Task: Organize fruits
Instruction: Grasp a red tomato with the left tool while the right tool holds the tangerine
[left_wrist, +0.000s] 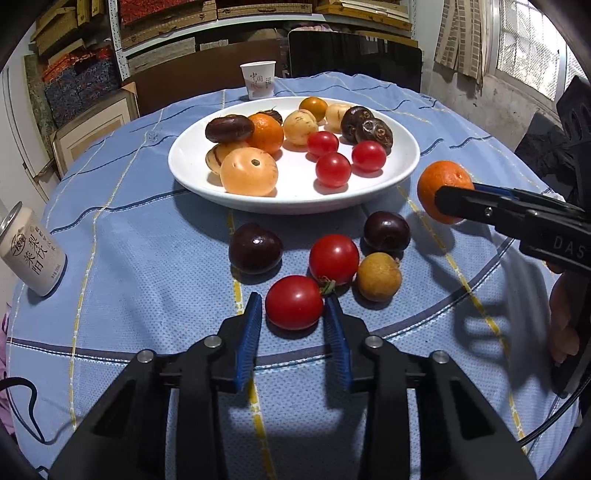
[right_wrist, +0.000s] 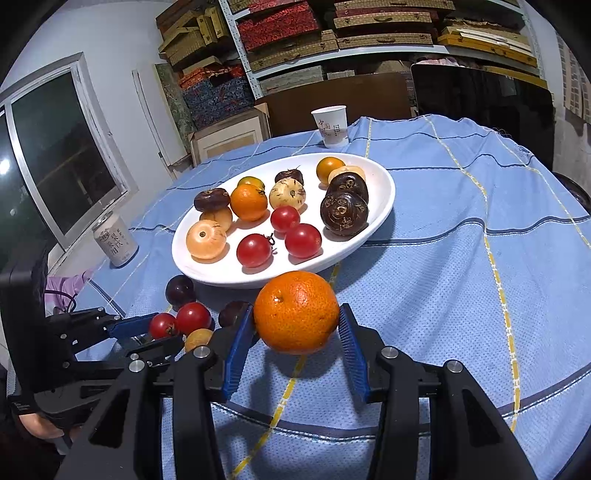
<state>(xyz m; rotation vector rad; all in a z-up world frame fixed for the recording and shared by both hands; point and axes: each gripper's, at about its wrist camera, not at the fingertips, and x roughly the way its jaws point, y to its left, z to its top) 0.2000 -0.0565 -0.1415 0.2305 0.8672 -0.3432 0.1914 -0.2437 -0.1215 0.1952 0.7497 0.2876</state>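
Observation:
On the blue cloth close in front, a red tomato (left_wrist: 294, 302) sits between the blue pads of my left gripper (left_wrist: 293, 299), which is shut on it. My right gripper (right_wrist: 297, 310) is shut on an orange (right_wrist: 295, 312) and holds it just above the cloth, near the front right rim of the white plate (right_wrist: 229, 280). Seen from the left wrist, that orange (left_wrist: 441, 184) hangs to the right of the plate (left_wrist: 295, 206). The plate carries several fruits: small tomatoes, an orange, pale and dark round fruits.
Loose on the cloth lie another tomato (left_wrist: 333, 258), two dark plums (left_wrist: 255, 248) (left_wrist: 386, 230) and a yellow-brown fruit (left_wrist: 378, 277). A drink can (left_wrist: 31, 251) stands at the left edge, a paper cup (left_wrist: 258, 79) behind the plate. Shelves with boxes line the back.

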